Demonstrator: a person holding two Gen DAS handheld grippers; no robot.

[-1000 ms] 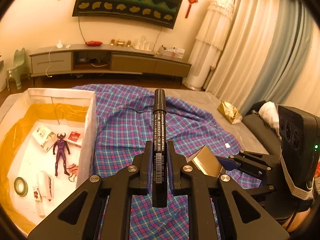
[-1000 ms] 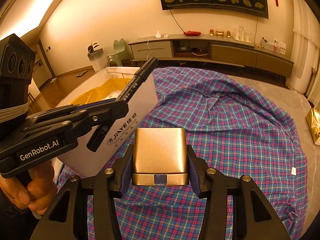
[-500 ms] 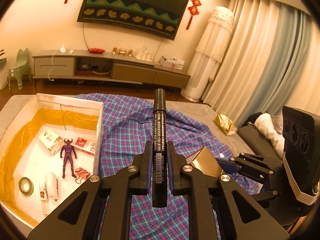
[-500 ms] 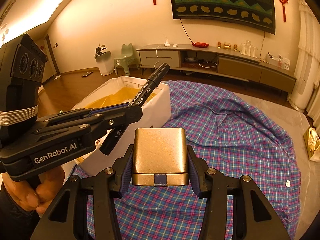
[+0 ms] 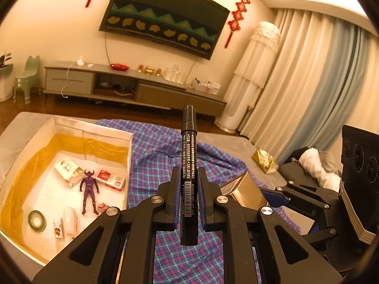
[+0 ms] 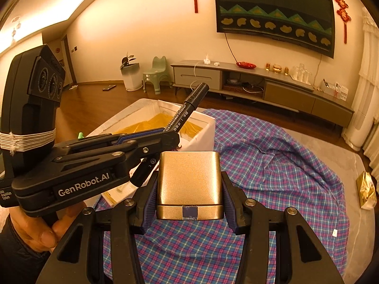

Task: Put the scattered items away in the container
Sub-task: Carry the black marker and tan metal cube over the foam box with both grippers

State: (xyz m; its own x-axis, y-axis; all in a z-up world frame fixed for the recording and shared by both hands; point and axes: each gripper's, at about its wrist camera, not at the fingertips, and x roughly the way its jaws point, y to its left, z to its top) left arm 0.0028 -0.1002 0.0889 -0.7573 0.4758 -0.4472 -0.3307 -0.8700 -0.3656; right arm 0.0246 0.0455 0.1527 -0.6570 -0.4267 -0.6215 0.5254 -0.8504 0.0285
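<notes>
**Carrying a marker and a gold box beside the white container**

Gripping a black marker [image 5: 188,165] between fully closed jaws, the left gripper [image 5: 187,203] holds the pen lengthwise along its fingers, cap end pointing away, above the plaid cloth [image 5: 165,151] just right of the white container [image 5: 129,156]. In the right wrist view the same marker [image 6: 187,112] angles up over the container's near corner [image 6: 206,127].

The right gripper [image 6: 189,198] is clamped at a moderate width on a gold box [image 6: 189,177], its blue pads pressing both sides, above the cloth and to the right of the container.

Inside the container, lined with yellow film, lie a purple figure [image 5: 89,190], a red-and-white packet [image 5: 110,179], a cream packet [image 5: 68,169], a green tape roll [image 5: 36,220] and a white stapler-like item [image 5: 69,220].

A gold foil bag [image 5: 264,161] sits on the grey surface well right of the container. A hand [image 6: 30,232] grasps the left gripper's handle.
</notes>
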